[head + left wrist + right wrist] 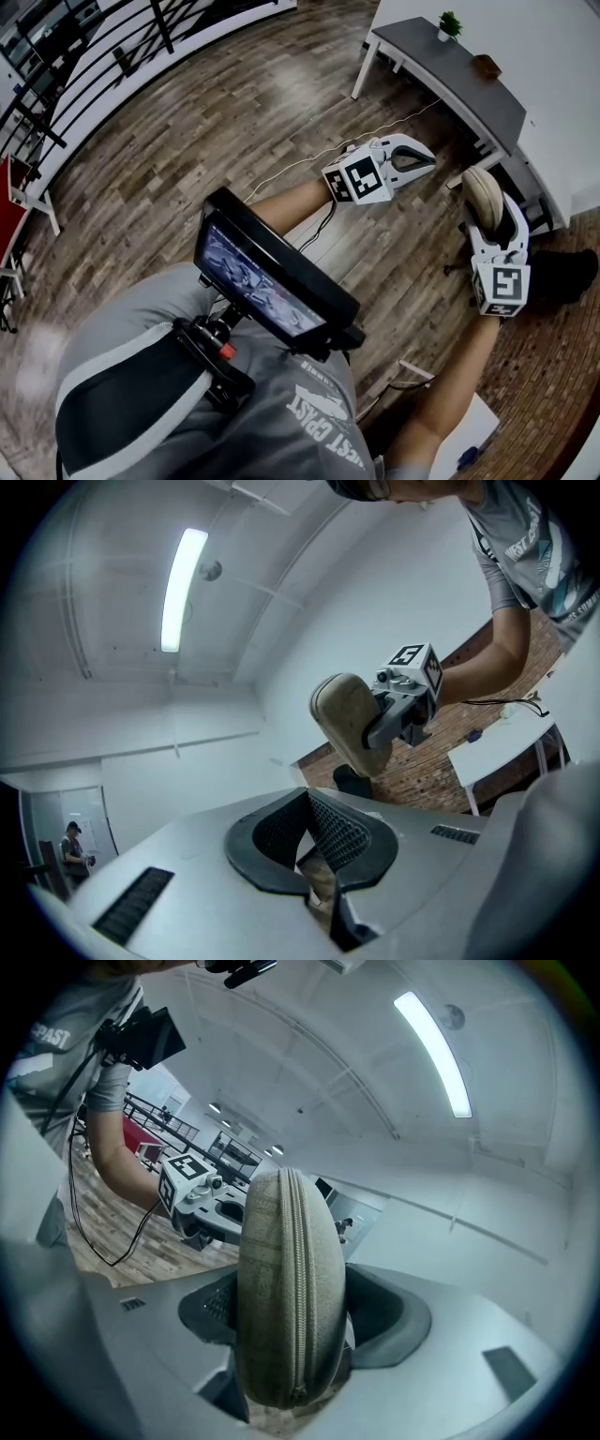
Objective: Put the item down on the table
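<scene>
Only the right gripper view shows the clamped case's [267, 1297] zipper [298, 1279].

Potted plant [450, 25] on the surface's [441, 67] far end, small box [487, 66] midway along; zippered case [480, 192] in the right hand-held gripper [489, 211] before the near end.

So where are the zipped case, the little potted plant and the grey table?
zipped case [297, 1288], right gripper view, on its zip seam.
potted plant [450, 22], head view, on its green leaves.
grey table [455, 66], head view, on bare tabletop.
</scene>
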Demonstrator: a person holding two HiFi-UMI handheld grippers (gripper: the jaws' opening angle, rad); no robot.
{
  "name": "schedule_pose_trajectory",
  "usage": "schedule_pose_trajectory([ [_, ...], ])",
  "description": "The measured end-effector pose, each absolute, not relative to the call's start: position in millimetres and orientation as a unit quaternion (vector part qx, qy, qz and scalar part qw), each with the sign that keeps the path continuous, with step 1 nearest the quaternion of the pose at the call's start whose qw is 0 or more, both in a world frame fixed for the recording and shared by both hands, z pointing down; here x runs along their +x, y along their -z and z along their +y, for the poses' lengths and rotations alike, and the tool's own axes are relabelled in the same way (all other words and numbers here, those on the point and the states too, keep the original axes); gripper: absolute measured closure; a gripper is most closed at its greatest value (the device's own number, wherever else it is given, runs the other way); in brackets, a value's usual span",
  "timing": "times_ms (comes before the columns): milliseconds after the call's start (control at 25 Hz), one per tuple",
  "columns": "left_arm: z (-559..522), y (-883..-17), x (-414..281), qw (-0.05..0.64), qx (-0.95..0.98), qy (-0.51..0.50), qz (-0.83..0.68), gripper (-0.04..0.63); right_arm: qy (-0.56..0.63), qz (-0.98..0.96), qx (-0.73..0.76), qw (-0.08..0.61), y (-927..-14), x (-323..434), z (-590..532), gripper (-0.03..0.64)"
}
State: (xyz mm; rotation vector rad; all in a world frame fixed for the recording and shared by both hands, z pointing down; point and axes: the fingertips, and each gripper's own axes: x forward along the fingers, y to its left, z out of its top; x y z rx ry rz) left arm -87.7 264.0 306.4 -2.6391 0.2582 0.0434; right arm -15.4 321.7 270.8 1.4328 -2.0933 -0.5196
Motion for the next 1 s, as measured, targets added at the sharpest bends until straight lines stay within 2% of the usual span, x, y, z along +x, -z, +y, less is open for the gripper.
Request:
schedule_pose_trajectory([
  [400,105.0,-297.1,-21.5,0.244,-0.966,-0.028,0.075,0.595,0.199,-0.753,0.560,0.283,-259.0,49.8,177.7,0.365],
  [1000,-50.5,-299.8,64.6,0.217,-0.971,-0.037,0.096,0.595,0.197,-0.758,0.534,0.318,-272.9,129.3,20.7,0.365],
])
